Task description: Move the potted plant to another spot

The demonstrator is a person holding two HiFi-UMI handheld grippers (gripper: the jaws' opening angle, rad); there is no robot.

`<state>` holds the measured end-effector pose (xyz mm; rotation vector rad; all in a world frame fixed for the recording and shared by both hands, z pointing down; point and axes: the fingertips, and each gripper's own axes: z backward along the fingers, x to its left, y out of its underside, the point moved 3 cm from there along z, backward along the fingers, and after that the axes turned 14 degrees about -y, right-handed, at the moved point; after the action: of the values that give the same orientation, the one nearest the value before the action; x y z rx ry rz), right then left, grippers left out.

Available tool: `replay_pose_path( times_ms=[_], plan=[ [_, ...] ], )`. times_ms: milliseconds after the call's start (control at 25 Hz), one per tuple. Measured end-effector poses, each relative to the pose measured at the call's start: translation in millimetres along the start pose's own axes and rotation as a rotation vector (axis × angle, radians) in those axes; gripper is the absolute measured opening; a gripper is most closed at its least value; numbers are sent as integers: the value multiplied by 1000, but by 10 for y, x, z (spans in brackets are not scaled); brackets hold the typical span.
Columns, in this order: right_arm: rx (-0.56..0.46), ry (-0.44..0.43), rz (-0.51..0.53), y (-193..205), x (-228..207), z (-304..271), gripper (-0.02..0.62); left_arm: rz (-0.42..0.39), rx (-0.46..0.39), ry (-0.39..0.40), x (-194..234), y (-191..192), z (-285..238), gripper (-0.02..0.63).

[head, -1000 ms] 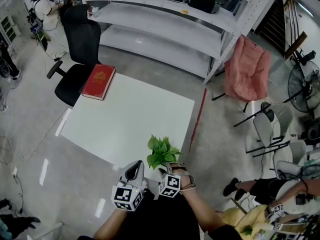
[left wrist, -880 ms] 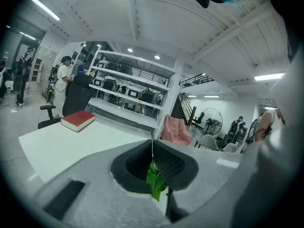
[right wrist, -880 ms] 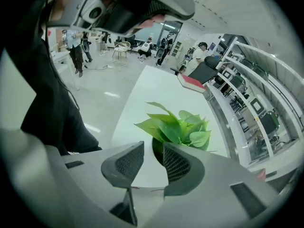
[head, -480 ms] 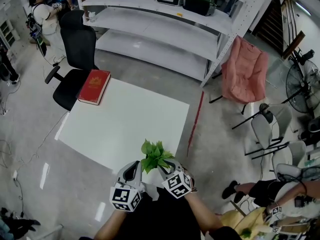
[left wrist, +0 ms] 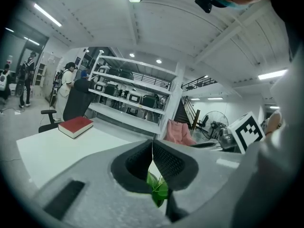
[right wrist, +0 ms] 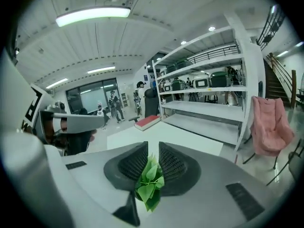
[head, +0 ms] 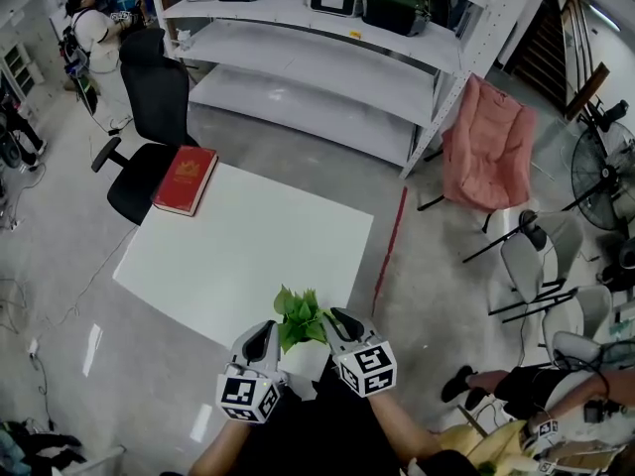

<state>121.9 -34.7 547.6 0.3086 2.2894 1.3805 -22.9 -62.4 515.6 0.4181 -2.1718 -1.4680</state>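
The potted plant [head: 296, 315] shows only its green leaves, at the white table's [head: 248, 246] near edge; its pot is hidden. My right gripper [head: 337, 321] reaches in from the right. In the right gripper view the leaves [right wrist: 150, 179] fill the lower gap of the right gripper [right wrist: 153, 148], whose jaws are closing; I see no pad squeezing them. My left gripper [head: 263, 335] sits just left of the leaves. In the left gripper view the left gripper [left wrist: 152, 146] has its jaws meeting at the tips, and a leaf [left wrist: 157, 190] shows below them.
A red book [head: 186, 179] lies on the table's far left corner. A black office chair [head: 149, 97] stands beyond it. White shelving [head: 327, 48] lines the back, a pink folding chair [head: 488, 142] and fans stand right, and red tape [head: 390, 246] marks the floor.
The right gripper has rolled so its marker cube faces up and has come higher, against the leaves. The left gripper has shifted only slightly.
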Motion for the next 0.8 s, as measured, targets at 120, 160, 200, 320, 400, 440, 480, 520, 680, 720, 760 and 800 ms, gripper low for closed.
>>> replay_pose_path(
  times_ms=[120, 160, 200, 320, 400, 440, 480, 520, 680, 720, 760, 800],
  plan=[
    [-66, 23, -14, -129, -35, 75, 61, -4, -12, -8, -31, -24, 1, 17],
    [-83, 31, -16, -159, -40, 96, 57, -5, -16, -12, -35, -33, 4, 17],
    [-98, 37, -18, -182, -38, 119, 53, -5, -21, -15, -40, -44, 12, 17],
    [-128, 52, -25, -215, -12, 189, 44, -1, -29, -24, -52, -78, 38, 17],
    [-140, 62, -22, -223, 2, 216, 40, -2, -32, -26, -46, -95, 37, 17],
    [-144, 69, -22, -224, 5, 230, 37, -4, -32, -25, -43, -99, 31, 17],
    [-146, 78, -24, -221, 5, 245, 31, -5, -32, -25, -41, -96, 24, 17],
    [-147, 83, -26, -212, 4, 257, 26, -5, -31, -25, -41, -90, 16, 17],
    [-148, 87, -35, -172, -22, 285, 23, 4, -27, -26, -69, -84, -30, 17],
    [-149, 88, -35, -169, -23, 289, 21, 3, -28, -24, -75, -89, -37, 17],
    [-150, 91, -34, -165, -19, 292, 20, 1, -29, -22, -78, -92, -41, 17],
    [-149, 94, -32, -159, -12, 290, 15, 0, -30, -21, -77, -91, -46, 18]
  ],
)
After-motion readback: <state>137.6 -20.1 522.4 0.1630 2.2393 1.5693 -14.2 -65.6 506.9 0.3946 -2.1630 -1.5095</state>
